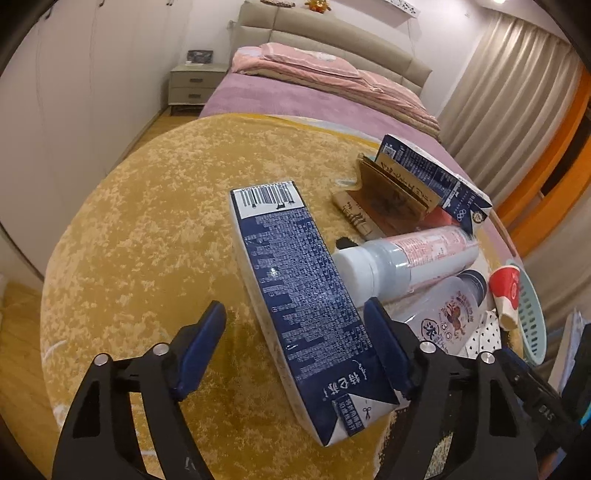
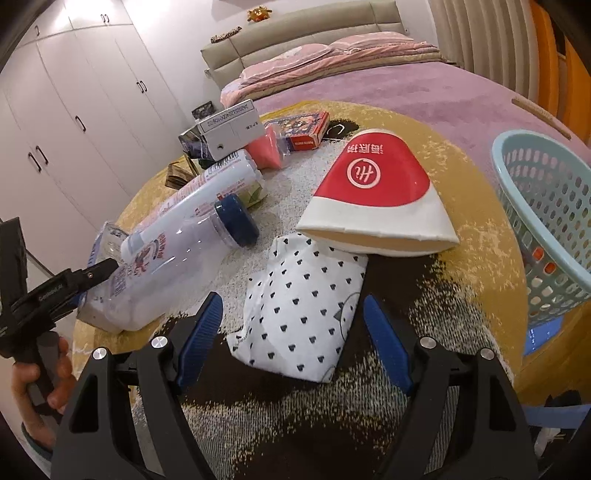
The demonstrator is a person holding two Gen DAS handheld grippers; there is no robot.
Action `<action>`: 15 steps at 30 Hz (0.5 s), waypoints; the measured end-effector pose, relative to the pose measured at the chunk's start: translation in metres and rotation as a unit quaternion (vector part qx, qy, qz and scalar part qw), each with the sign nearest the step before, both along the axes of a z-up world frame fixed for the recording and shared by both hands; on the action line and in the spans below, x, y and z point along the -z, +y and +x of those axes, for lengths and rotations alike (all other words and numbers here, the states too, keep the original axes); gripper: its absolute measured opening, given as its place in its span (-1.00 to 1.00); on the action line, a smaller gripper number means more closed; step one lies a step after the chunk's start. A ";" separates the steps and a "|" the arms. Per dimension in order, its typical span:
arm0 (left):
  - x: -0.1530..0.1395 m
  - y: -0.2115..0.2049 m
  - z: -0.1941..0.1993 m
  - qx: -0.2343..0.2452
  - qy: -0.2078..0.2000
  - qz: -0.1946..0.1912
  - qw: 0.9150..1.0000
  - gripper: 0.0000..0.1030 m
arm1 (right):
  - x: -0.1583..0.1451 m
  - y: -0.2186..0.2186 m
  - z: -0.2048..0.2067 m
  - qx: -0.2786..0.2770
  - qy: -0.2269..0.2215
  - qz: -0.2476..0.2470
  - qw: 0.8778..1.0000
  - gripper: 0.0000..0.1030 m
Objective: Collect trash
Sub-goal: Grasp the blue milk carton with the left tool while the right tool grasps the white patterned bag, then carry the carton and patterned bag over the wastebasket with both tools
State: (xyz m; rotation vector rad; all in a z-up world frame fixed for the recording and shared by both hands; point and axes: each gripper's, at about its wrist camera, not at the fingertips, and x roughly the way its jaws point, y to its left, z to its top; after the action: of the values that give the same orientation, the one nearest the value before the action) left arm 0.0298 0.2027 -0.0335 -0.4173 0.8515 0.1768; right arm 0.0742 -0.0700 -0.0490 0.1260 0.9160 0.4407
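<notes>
Trash cartons (image 1: 299, 295) and bottles (image 2: 177, 236) on yellow rug (image 1: 147, 221), bed (image 1: 314, 92) behind, both tongs (image 1: 295, 332) (image 2: 293, 321) spread wide

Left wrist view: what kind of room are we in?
A bedroom, most likely: a purple-covered bed with a padded beige headboard, a pale two-drawer nightstand beside it, and white wardrobe doors.

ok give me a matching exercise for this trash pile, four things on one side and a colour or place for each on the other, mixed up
Things:
1. carton
2. paper cup
3. basket
4. pouch

Descriptions:
A. red and white, flattened
B. white with small dark hearts, between the right gripper's fingers
C. navy, between the left gripper's fingers
D. pale blue, at the mat's right edge

Pairs: 1-C, 2-A, 3-D, 4-B
</notes>
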 end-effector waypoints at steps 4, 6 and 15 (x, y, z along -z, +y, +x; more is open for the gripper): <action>-0.001 0.001 -0.005 0.001 -0.001 0.005 1.000 0.12 | 0.001 0.008 -0.003 -0.022 -0.006 -0.014 1.000 -0.29; 0.002 0.002 -0.010 0.000 0.009 0.008 1.000 -0.12 | 0.000 0.009 -0.006 -0.035 -0.008 -0.009 0.999 -0.41; -0.008 0.013 -0.038 -0.016 -0.032 -0.013 0.999 -0.31 | -0.022 0.026 -0.035 -0.095 -0.053 0.004 0.994 -0.70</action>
State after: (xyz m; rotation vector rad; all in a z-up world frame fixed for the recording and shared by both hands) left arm -0.0086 0.2158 -0.0251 -0.4594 0.7857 0.1806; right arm 0.0393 -0.0440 -0.0265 0.0225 0.8251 0.6214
